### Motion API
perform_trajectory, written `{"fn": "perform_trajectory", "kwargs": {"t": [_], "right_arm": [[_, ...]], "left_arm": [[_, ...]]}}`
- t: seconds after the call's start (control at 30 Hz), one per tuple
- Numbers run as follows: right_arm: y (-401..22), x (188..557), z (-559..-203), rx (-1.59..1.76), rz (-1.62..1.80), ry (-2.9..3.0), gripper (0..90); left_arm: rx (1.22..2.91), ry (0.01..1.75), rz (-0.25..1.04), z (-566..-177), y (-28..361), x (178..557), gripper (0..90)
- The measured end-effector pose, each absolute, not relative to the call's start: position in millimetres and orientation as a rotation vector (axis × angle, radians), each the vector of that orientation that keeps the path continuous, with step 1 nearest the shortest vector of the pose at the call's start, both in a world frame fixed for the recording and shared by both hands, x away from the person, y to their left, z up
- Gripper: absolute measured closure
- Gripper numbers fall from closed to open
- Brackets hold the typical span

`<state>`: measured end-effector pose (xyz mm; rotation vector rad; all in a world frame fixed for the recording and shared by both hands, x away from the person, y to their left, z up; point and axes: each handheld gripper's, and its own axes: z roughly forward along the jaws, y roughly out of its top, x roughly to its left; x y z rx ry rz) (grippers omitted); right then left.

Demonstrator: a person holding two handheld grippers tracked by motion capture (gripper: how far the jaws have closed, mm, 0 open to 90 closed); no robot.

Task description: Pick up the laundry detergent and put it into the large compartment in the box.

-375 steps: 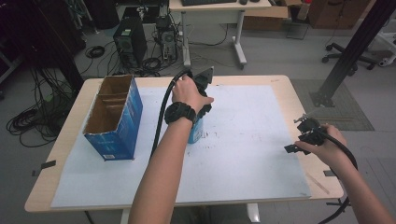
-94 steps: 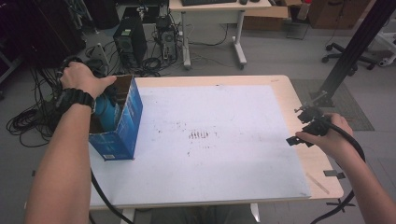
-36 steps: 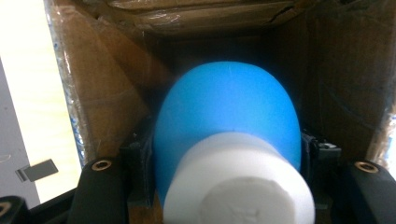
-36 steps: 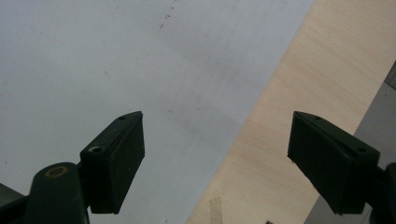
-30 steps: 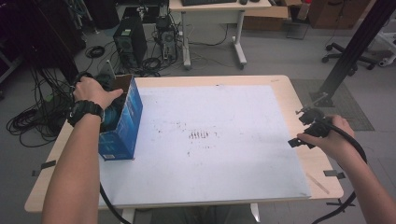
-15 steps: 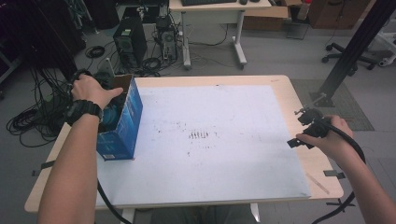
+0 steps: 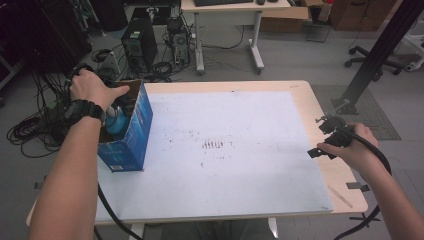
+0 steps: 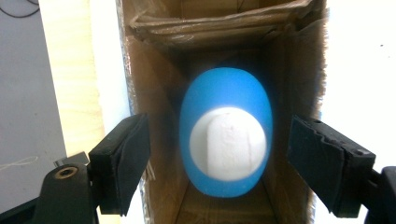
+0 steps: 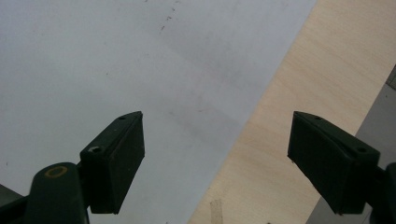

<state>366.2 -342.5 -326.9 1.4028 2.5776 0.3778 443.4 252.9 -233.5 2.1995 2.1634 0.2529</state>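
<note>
Hidden: the blue bottle (image 8: 226, 135) stands deep in the cardboard box (image 7: 131, 142); its lower part is covered.
Left gripper (image 8: 219, 170): jaws just opening, nothing gripped.
Right gripper (image 9: 217, 163): wide apart, empty, over the white sheet (image 7: 225, 150).

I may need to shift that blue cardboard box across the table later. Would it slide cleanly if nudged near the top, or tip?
The blue cardboard box stands tall and narrow, so a high nudge would likely tip it. Its open, frayed walls look thin and may buckle. The blue bottle inside could shift.
</note>
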Motion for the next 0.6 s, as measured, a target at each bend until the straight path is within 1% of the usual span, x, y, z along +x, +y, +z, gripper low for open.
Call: {"fn": "perform_trajectory", "kwargs": {"t": [0.6], "right_arm": [[-339, 366, -323, 1.392, 0.380, 2.579, 18.9]], "left_arm": [[2.197, 2.060, 0.284, -203, 239, 437, 15.9]]}}
